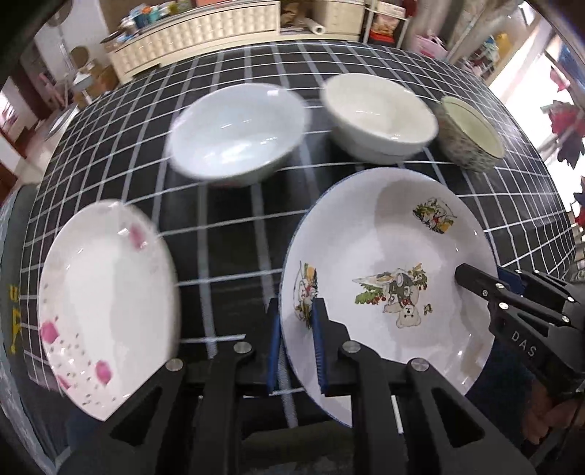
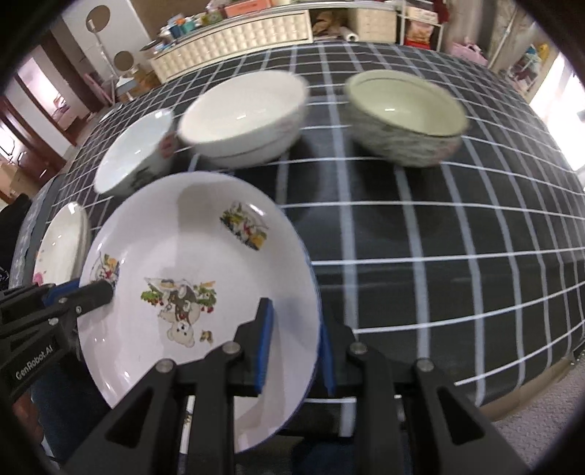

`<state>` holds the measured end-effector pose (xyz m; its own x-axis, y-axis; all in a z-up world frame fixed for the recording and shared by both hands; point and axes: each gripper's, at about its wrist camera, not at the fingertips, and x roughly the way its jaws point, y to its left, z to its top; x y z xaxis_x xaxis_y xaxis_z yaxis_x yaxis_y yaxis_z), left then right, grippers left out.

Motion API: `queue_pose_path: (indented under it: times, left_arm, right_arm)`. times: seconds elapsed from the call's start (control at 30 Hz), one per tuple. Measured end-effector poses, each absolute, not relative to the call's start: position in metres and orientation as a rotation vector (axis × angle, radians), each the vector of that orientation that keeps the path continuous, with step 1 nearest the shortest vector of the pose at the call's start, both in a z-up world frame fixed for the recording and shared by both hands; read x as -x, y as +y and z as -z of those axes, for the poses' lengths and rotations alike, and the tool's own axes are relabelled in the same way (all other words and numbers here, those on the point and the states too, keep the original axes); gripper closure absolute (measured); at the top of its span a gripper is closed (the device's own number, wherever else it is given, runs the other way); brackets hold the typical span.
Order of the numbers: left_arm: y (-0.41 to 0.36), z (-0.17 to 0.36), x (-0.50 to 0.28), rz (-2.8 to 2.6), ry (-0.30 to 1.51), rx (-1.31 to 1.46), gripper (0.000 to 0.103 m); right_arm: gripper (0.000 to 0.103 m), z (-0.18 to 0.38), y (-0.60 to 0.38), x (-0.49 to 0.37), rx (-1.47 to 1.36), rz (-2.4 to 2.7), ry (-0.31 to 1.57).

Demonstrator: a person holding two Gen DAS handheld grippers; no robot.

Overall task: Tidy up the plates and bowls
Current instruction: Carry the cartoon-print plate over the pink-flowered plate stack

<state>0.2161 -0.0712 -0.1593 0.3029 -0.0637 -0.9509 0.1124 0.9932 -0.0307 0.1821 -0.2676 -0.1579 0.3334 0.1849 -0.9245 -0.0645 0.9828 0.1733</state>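
Note:
A white cartoon-print plate [image 1: 387, 263] [image 2: 190, 263] is held above the checked table. My left gripper [image 1: 298, 350] is shut on the plate's left rim. My right gripper [image 2: 296, 350] is shut on its right rim; it also shows in the left wrist view [image 1: 486, 288]. A white plate with pink squares [image 1: 106, 303] [image 2: 62, 241] lies to the left. Three bowls stand behind: a bluish-white bowl [image 1: 237, 131] [image 2: 135, 153], a cream bowl [image 1: 380, 117] [image 2: 245, 117] and a speckled bowl [image 1: 471, 131] [image 2: 406, 117].
The table [image 1: 226, 248] wears a black cloth with white grid lines. Its right edge [image 2: 530, 369] drops to the floor. A cream cabinet [image 1: 204, 33] and cluttered shelves stand beyond the table's far edge.

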Motion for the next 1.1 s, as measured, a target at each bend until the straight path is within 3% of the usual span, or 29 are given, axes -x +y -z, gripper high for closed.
queue_pose_path:
  times: [0.67, 1.1]
  left_arm:
    - [0.067, 0.119, -0.176, -0.05, 1.175, 0.06, 0.09]
    - [0.135, 0.121, -0.154, -0.146, 1.171, 0.151, 0.09]
  right_arm:
    - [0.077, 0.136, -0.14, -0.198, -0.039, -0.325, 1.188]
    - [0.077, 0.139, -0.065, -0.212, 0.054, -0.404, 1.19]
